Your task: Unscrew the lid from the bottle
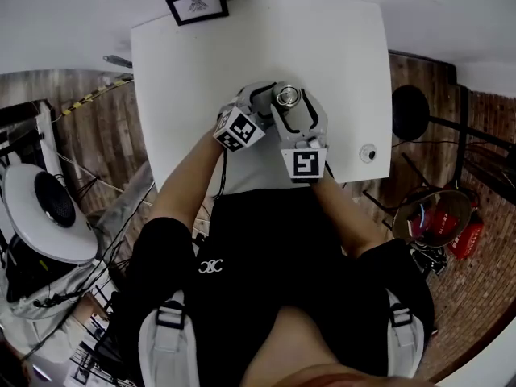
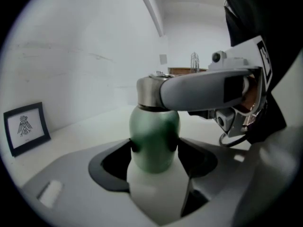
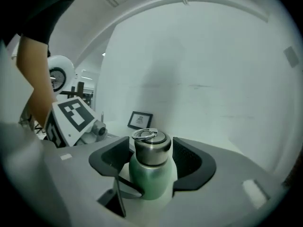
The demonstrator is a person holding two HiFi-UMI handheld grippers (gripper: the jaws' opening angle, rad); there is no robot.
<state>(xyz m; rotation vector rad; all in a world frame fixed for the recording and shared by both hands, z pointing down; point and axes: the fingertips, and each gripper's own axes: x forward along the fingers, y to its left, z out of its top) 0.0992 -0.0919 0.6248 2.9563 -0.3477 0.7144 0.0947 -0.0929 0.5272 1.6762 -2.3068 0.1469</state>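
A green bottle [image 2: 154, 136] with a steel ring-topped lid [image 3: 151, 145] stands on the white table [image 1: 339, 47], near the table's front middle. My left gripper [image 2: 154, 151] comes in from the left, low down, and its pads press on the green body. My right gripper [image 3: 151, 156] reaches in from the near side at lid height. Its jaws stand on either side of the lid [image 1: 286, 96] with a narrow gap at each pad. In the left gripper view, one of the right gripper's fingers [image 2: 203, 90] crosses in front of the lid and hides its right side.
A small framed picture [image 1: 197, 5] stands at the table's far left edge. A small round object [image 1: 368, 152] lies near the table's right front corner. A white fan [image 1: 48, 208] and cables are on the floor to the left, red items [image 1: 459, 232] to the right.
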